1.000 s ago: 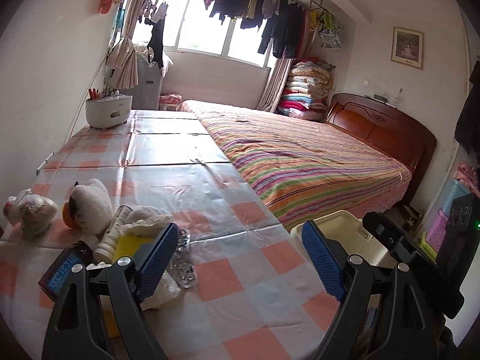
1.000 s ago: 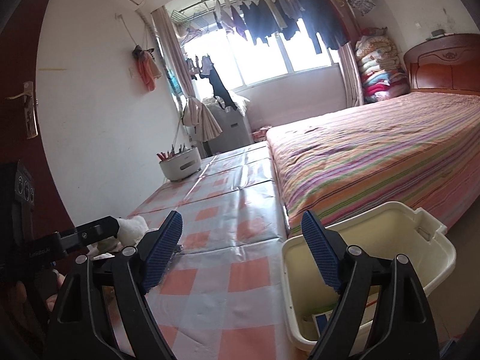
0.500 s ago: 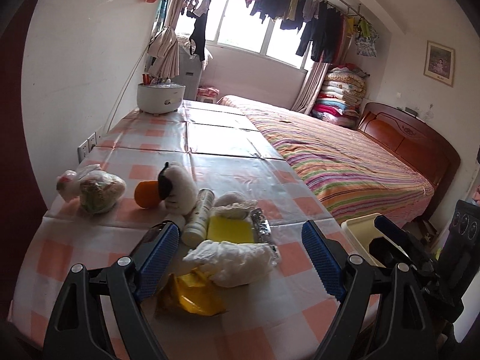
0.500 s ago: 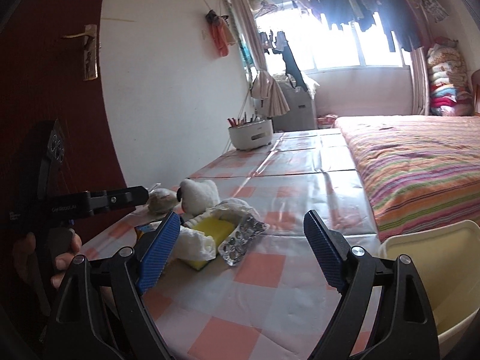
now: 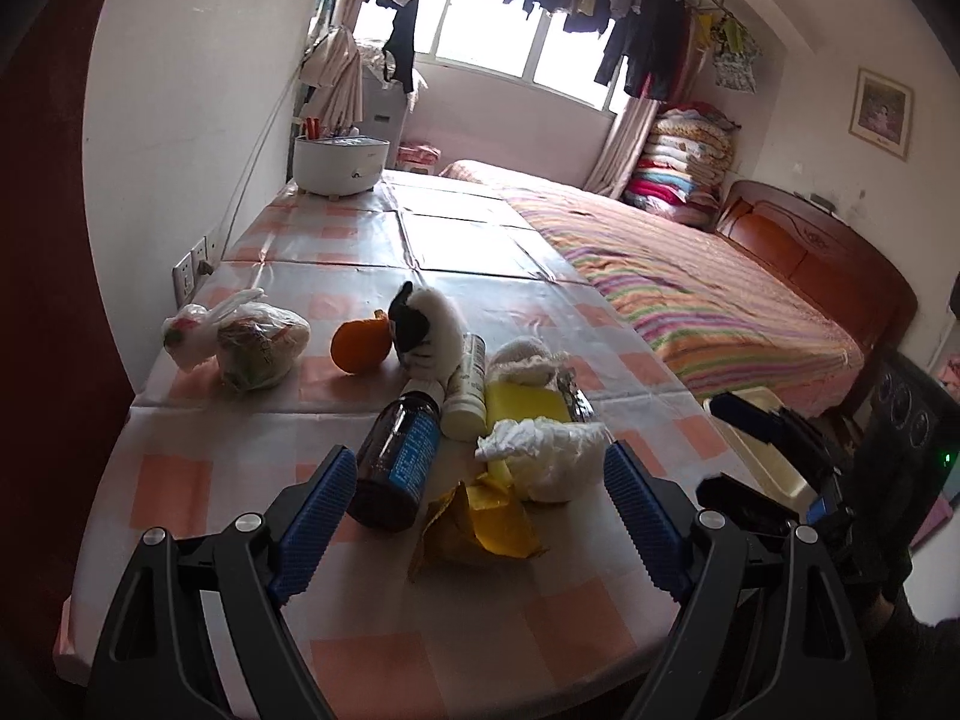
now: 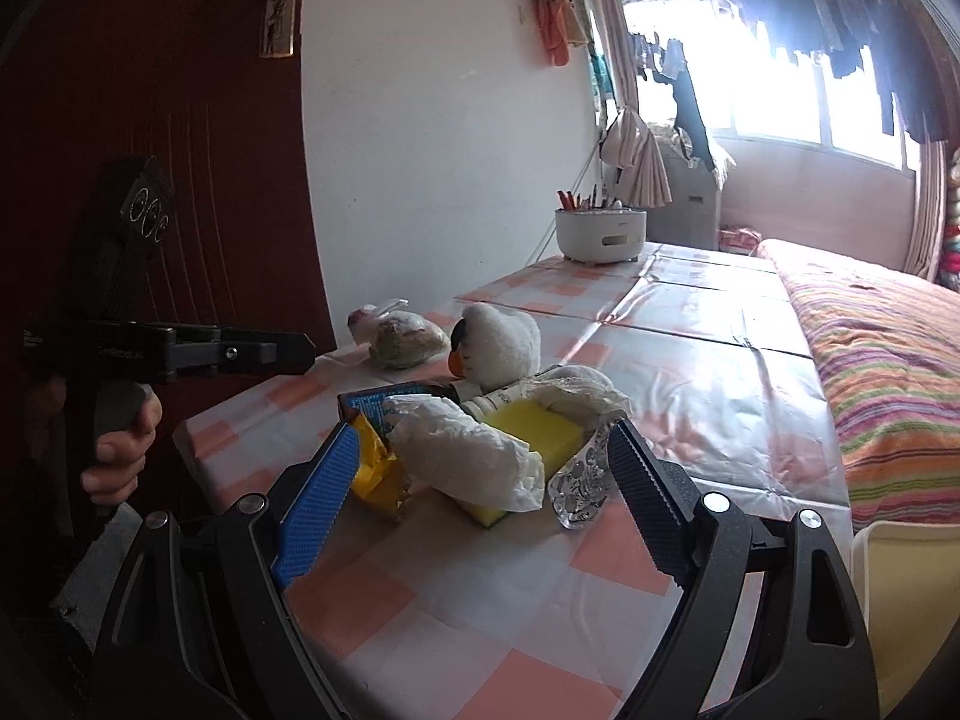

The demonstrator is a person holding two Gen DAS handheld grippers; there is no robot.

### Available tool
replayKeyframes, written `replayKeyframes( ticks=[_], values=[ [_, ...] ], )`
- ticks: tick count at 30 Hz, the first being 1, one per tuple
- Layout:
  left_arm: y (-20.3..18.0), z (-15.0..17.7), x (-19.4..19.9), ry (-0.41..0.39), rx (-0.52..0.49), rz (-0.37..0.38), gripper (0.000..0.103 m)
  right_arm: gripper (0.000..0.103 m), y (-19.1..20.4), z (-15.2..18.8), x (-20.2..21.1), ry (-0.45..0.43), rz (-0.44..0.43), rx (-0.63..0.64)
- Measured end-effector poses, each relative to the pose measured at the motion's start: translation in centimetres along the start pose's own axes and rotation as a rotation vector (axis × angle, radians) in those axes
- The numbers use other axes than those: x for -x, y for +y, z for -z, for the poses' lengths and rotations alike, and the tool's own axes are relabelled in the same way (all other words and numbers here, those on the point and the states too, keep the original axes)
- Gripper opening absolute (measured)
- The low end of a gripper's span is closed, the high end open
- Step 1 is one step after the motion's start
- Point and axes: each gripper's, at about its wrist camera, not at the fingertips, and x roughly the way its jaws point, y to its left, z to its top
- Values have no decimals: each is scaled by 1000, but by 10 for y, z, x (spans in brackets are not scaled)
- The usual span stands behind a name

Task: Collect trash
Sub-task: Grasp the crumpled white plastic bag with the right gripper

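Both tools are hanging apart and empty over the worktop (image 5: 540, 612). The crumpled white tissue (image 6: 468, 456) is lying just ahead of the right tool (image 6: 474, 492), touching the yellow wrapper (image 6: 375, 474) and yellow sponge (image 6: 540, 429). Closing here is risking catching the sponge too, or pushing the dark bottle (image 5: 399, 462), which is lying ahead of the left tool (image 5: 474, 498).

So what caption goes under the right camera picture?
Open right gripper faces crumpled tissue, a yellow sponge and a toy duck on the checked table.
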Motion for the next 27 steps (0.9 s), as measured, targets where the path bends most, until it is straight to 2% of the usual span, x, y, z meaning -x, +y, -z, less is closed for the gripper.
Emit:
replayKeyframes(
  ticks=[5, 11, 15, 18, 24, 27],
  values=[
    [-6, 16, -8, 92, -36, 62, 82, 83, 10, -5, -15, 35, -43, 60],
    [-7, 22, -15, 152, -1, 126, 82, 81, 22, -11, -30, 78, -59, 150],
    [-3, 22, -22, 179, 21, 111, 82, 71, 19, -17, -41, 120, -81, 177],
    [-3, 25, -29, 215, 35, 130, 82, 70, 17, -19, -49, 151, -99, 188],
    [-3, 28, -38, 246, 31, 94, 82, 70, 20, -17, -62, 212, -106, 241],
    [1, 30, -45, 271, 41, 87, 82, 66, 19, -18, -69, 241, -115, 254]
  ],
)
